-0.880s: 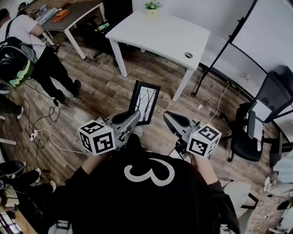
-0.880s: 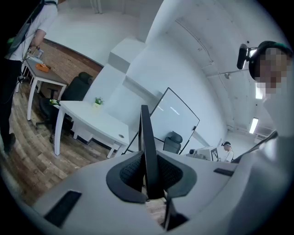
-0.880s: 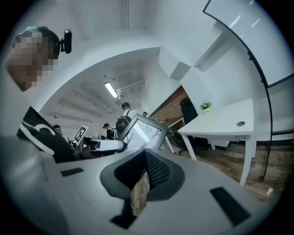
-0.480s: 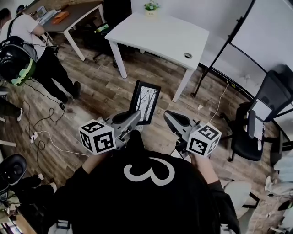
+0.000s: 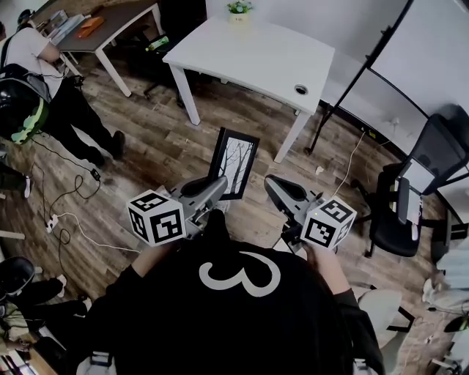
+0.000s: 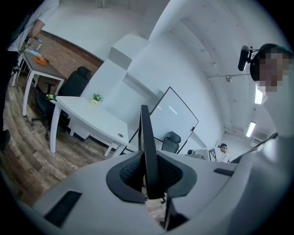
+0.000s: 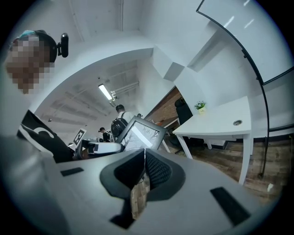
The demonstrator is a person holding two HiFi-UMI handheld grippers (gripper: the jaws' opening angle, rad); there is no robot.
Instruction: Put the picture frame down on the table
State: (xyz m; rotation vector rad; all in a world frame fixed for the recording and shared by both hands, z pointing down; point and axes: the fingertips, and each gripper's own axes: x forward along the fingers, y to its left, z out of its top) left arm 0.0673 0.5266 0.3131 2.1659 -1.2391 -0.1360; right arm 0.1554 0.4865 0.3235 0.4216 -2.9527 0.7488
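Two hand-held grippers extend forward from the person in the black shirt (image 5: 234, 307), both roughly level. The left gripper (image 5: 214, 192) is clamped on the picture frame (image 5: 233, 162); in the left gripper view the frame's thin black edge (image 6: 146, 137) stands upright between the two dark pads, which press on it from either side. The right gripper (image 5: 272, 184) is closed with nothing held: in the right gripper view its pads meet at the tips (image 7: 144, 158), and only floor shows through the gap below them. It sits just beside the frame, apart from it. Each gripper carries a cube with square markers, left (image 5: 155, 217) and right (image 5: 327, 223), close to the person's chest.

The frame, black-edged with a picture of bare trees, is carried upright in the air above the wooden floor (image 5: 161, 146), gripped near its lower edge. It is well short of the white table (image 5: 249, 51) and does not touch it. The table top bears a small potted plant (image 5: 239, 9) at its far edge and a round cable hole (image 5: 301, 89) near one corner. A whiteboard on a black stand (image 5: 410, 58) lies to the right, with a black office chair (image 5: 418, 183) below it. At far left, a bystander (image 5: 51, 80) with a backpack leans beside a darker table (image 5: 110, 29).
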